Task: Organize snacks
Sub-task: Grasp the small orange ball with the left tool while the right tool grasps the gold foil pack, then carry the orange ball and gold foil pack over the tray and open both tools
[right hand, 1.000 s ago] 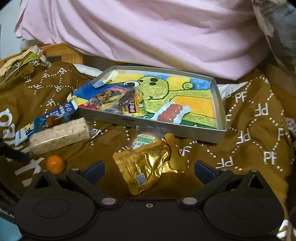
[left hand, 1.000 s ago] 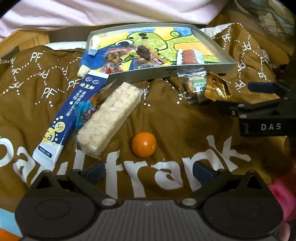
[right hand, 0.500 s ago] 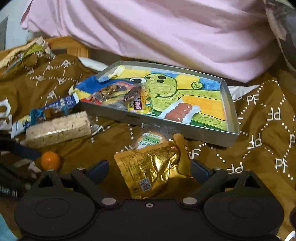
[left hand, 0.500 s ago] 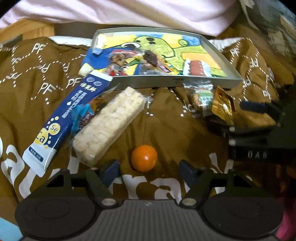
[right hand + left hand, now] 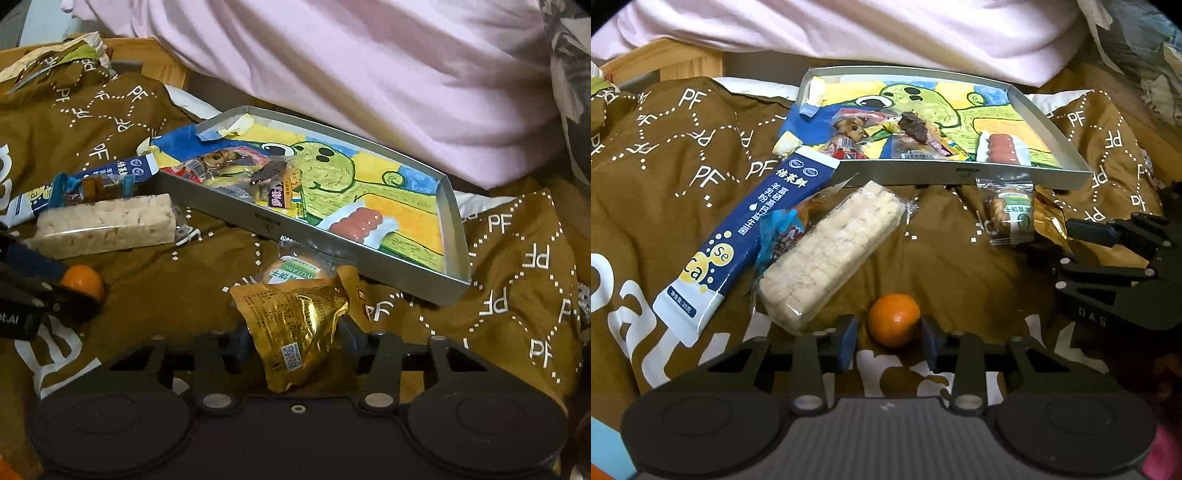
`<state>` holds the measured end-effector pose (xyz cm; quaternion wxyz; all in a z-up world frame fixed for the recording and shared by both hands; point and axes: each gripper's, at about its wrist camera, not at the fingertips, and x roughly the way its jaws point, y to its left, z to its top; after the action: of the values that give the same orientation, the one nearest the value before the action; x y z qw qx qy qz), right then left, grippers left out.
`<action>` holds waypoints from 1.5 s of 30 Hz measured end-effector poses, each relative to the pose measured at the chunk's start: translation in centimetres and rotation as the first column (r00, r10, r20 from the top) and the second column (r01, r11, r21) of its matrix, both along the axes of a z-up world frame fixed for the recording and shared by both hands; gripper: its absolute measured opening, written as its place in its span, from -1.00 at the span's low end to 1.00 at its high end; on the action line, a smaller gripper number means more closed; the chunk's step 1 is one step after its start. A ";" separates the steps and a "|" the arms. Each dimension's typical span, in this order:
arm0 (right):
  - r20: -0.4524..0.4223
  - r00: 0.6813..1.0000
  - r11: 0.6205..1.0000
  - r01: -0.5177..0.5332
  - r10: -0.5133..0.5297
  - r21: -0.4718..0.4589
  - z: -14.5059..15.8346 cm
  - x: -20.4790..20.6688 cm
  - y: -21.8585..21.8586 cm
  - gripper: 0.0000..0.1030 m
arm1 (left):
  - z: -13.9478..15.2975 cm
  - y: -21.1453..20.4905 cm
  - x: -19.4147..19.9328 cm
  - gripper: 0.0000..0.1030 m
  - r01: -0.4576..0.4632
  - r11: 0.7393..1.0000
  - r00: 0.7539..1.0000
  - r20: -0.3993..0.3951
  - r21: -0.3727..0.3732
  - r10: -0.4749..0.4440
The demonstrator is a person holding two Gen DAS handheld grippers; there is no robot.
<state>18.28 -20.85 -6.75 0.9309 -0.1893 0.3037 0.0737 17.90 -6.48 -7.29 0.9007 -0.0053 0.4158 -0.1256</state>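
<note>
Left hand-held gripper [image 5: 888, 338] released, flanking orange [image 5: 894, 319] at lower centre. Right hand-held gripper [image 5: 295, 341] straddling gold pouch [image 5: 295, 325]; grip unclear. Tray [image 5: 306, 236] at upper centre.

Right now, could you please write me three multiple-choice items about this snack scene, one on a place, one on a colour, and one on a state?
1. Where does the small orange fruit lie?
A. in the tray
B. on the brown blanket, between the left gripper's fingers
C. on the rice bar

2. What colour is the pouch at the right gripper?
A. gold
B. red
C. green

3. How is the left gripper?
A. shut on the fruit
B. open, its fingers apart from the fruit
C. out of view

Answers:
1 B: it sits on the brown blanket, outside the tray.
2 A: the foil is gold.
3 B: a gap shows on each side of the fruit.
</note>
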 end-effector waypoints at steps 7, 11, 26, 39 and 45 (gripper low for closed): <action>0.046 0.998 0.991 -0.041 0.047 -0.125 0.6 -1.7 1.5 -0.70 | 0.3 0.0 -0.4 -0.36 -0.005 1.000 1.000 0.016 -0.008 0.005; 0.073 0.991 0.976 -0.095 0.111 -0.196 0.9 -3.3 2.9 -0.76 | 0.6 0.2 -0.6 -0.37 -0.015 1.000 1.000 0.025 -0.022 0.016; 0.202 0.948 0.951 -0.198 0.247 -0.236 2.8 -6.7 4.8 -0.76 | 2.1 1.1 -1.1 -0.37 -0.073 0.990 0.995 0.058 -0.116 0.080; 0.235 0.945 0.957 -0.173 0.228 -0.233 3.4 -6.9 4.4 -0.76 | 3.9 0.5 -2.7 -0.38 -0.016 0.987 0.993 0.111 -0.160 0.034; 0.267 0.943 0.968 -0.144 0.197 -0.207 4.3 -6.7 3.8 -0.76 | 5.3 0.3 -2.3 -0.38 -0.015 0.983 0.988 0.147 -0.185 0.043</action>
<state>11.61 -17.03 -2.43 0.9333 -0.3091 0.1541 0.0978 15.64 -6.21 -1.97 0.9269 -0.0848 0.3334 -0.1501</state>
